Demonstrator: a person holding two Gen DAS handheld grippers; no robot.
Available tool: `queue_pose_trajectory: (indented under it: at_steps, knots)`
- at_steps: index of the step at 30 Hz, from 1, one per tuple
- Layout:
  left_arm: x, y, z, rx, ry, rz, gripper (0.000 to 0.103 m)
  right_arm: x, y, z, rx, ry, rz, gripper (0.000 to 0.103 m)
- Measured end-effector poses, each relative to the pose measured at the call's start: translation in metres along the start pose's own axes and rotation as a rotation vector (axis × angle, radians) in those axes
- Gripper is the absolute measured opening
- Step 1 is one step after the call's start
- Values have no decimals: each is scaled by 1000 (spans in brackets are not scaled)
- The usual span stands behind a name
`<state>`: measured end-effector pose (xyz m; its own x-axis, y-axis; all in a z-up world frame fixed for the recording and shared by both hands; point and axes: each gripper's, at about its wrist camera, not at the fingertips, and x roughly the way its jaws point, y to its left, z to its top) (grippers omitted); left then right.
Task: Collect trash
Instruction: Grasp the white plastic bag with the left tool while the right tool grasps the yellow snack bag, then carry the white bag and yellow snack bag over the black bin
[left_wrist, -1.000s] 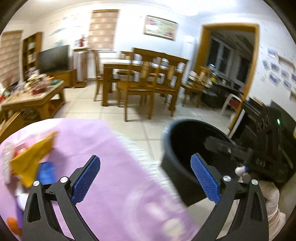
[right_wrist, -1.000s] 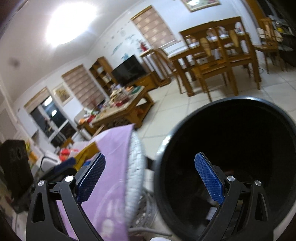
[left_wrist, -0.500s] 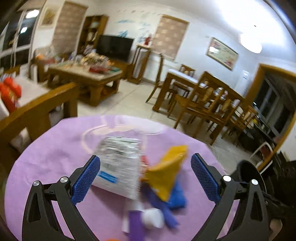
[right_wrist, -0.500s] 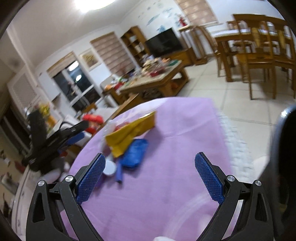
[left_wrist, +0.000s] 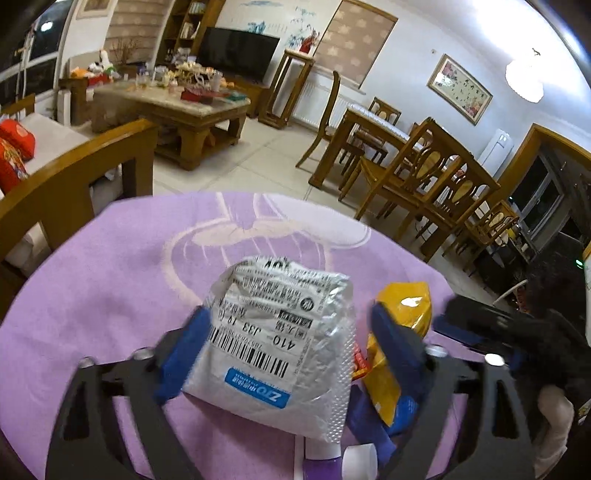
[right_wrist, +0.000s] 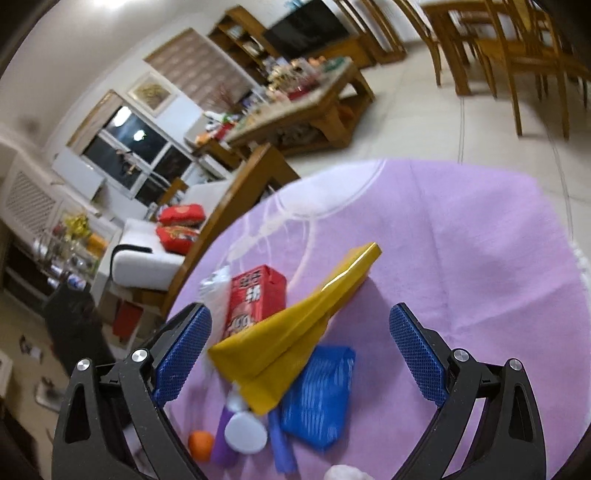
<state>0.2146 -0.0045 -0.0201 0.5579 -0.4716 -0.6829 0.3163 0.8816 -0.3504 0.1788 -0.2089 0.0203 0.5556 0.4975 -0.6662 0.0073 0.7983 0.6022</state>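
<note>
A silver mailer bag (left_wrist: 273, 332) with a barcode label lies on the purple tablecloth (left_wrist: 129, 277). My left gripper (left_wrist: 290, 350) straddles it, jaws closing. The left pad touches the bag's edge; the right pad sits just off it, against a yellow wrapper (left_wrist: 402, 306). My right gripper (right_wrist: 299, 354) hangs open above the same pile: the yellow wrapper (right_wrist: 303, 332), a red packet (right_wrist: 256, 295), a blue packet (right_wrist: 319, 398), a purple tube with a white cap (right_wrist: 245, 432) and a small orange thing (right_wrist: 200, 445). The right gripper (left_wrist: 480, 328) shows blurred in the left wrist view.
A wooden armrest (left_wrist: 66, 184) stands just past the table's left edge. Beyond it are a cluttered coffee table (left_wrist: 177, 107) and a dining table with several chairs (left_wrist: 417, 162). Bare purple cloth (right_wrist: 461, 258) lies to the right of the pile.
Both grippers swung away from the black bin and came over the purple table. The left one closed in on the silver bag and its jaws narrowed around it.
</note>
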Motion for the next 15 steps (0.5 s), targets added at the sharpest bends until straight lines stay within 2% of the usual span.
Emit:
queue_pose_trajectory:
  at_steps: [2, 4, 6, 10, 14, 15]
  knots:
    - [1, 6, -2, -9, 14, -8, 69, 14, -6, 0, 9, 30, 11, 84]
    - [-1, 8, -3, -11, 22, -15, 64, 24, -4, -2, 7, 58, 14, 62]
    - [-1, 8, -4, -4, 30, -16, 62, 31, -2, -6, -10, 71, 24, 54]
    - [-3, 7, -4, 6, 32, -32, 48, 34, 4, -9, -37, 62, 46, 39]
    - [-11, 10, -4, 5, 12, -43, 29, 24, 12, -15, -68, 22, 60, 32]
    - [-15, 12, -4, -2, -1, -44, 27, 18, 11, -16, -71, 9, 70, 31]
